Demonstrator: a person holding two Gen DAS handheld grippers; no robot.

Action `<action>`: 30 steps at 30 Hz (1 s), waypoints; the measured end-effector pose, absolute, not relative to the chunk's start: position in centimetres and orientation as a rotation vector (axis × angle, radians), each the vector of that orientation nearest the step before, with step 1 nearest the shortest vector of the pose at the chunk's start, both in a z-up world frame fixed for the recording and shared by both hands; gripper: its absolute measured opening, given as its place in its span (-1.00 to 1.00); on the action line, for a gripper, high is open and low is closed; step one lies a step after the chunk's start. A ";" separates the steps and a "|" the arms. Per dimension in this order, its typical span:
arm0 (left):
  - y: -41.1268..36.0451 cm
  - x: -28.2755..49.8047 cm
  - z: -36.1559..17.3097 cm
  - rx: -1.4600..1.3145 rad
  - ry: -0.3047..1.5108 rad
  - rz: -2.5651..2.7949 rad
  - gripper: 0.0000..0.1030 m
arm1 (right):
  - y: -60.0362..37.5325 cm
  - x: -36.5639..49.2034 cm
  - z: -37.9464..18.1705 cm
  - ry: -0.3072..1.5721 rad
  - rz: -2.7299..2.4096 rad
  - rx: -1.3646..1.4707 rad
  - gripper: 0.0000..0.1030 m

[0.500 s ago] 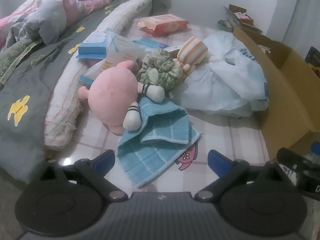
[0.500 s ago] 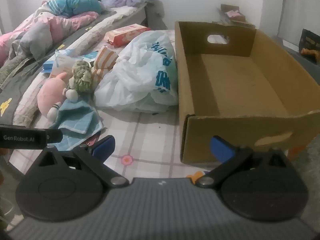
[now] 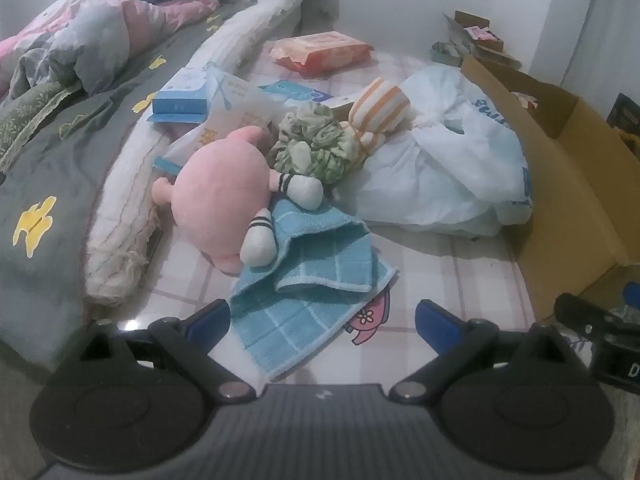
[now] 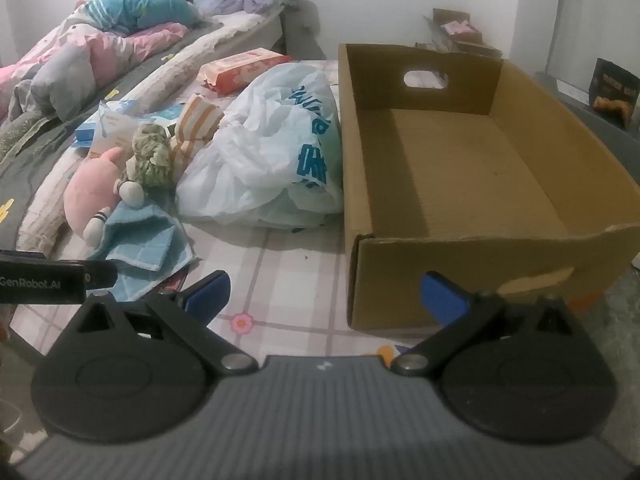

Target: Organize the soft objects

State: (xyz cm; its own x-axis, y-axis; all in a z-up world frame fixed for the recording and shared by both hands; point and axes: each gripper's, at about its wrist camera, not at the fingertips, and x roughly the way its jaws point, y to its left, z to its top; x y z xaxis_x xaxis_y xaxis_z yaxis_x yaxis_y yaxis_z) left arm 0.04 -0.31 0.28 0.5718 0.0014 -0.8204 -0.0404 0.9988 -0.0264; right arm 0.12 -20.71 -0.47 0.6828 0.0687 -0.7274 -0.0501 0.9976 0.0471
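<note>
Lying between the left gripper's point(image 3: 322, 322) spread jaws — blue towel's point(image 3: 312, 292) near corner.

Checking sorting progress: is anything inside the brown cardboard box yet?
No, the brown cardboard box shows only its bare floor in the right wrist view.

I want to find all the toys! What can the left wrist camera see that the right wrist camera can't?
Only the left wrist view shows the left gripper, open right over the blue towel. Only the right wrist view shows the inside of the cardboard box, with nothing in it, and the open right gripper. Both show the pink plush, green scrunchie, striped cloth and plastic bag.
</note>
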 end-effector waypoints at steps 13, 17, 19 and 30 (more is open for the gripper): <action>-0.2 0.0 0.3 -0.043 0.963 0.020 0.93 | -20.2 -0.2 -0.4 0.820 0.051 0.021 0.98; -0.1 0.0 0.3 -0.043 0.963 0.020 0.93 | -20.2 -0.1 -0.4 0.821 0.050 0.022 0.98; -0.1 0.0 0.3 -0.042 0.962 0.020 0.93 | -20.2 -0.1 -0.4 0.821 0.051 0.022 0.98; -0.2 0.0 0.3 -0.042 0.962 0.020 0.93 | -20.1 -0.1 -0.5 0.821 0.051 0.021 0.98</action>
State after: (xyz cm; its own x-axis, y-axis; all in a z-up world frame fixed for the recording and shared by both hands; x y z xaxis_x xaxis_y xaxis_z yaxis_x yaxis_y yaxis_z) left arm -0.01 -0.18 0.31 0.5721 -0.0011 -0.8202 -0.0360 0.9990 -0.0264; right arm -0.12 -20.15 -0.46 0.6801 0.0541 -0.7312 -0.0376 0.9985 0.0389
